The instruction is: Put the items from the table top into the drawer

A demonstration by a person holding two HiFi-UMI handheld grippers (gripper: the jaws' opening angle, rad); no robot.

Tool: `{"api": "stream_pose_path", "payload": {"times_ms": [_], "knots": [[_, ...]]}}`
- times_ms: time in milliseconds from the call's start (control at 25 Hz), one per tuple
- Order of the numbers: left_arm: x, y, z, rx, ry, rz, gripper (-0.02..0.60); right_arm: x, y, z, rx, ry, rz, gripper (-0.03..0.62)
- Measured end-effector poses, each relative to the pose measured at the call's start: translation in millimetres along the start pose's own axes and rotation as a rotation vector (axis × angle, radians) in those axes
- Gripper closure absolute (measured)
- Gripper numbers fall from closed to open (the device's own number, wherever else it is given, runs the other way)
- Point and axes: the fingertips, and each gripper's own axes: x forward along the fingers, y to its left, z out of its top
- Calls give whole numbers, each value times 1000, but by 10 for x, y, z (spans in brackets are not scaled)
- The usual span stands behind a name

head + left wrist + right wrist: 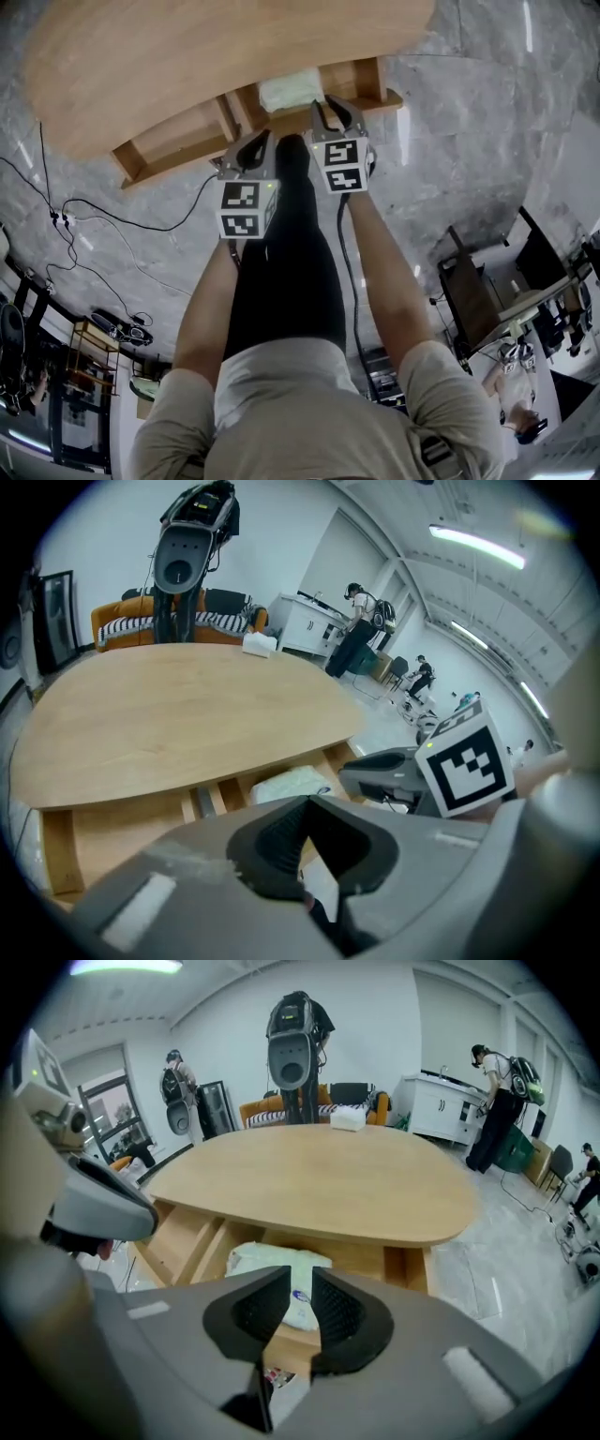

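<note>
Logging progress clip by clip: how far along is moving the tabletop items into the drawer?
Done: a pale packet lies in the open drawer. In hand: nothing; the right gripper is open and empty above the drawer, and the left gripper is shut on nothing. Left: a white box sits at the far edge of the table.
</note>
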Motion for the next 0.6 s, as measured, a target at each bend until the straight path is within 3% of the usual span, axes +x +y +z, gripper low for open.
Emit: {"api": "stream_pose_path", "payload": {"times_ms": [120, 440, 600], "knots": [[-380, -65, 271, -16, -52, 13, 561, -373, 141, 378, 27, -74, -12, 586], [-1716, -190, 1141, -9, -233, 47, 561, -1675, 839, 1757, 32, -362, 9, 586], [-2487, -253, 1509, -29, -341, 69, 561, -2329, 1113, 2428, -9, -468, -21, 588]]}}
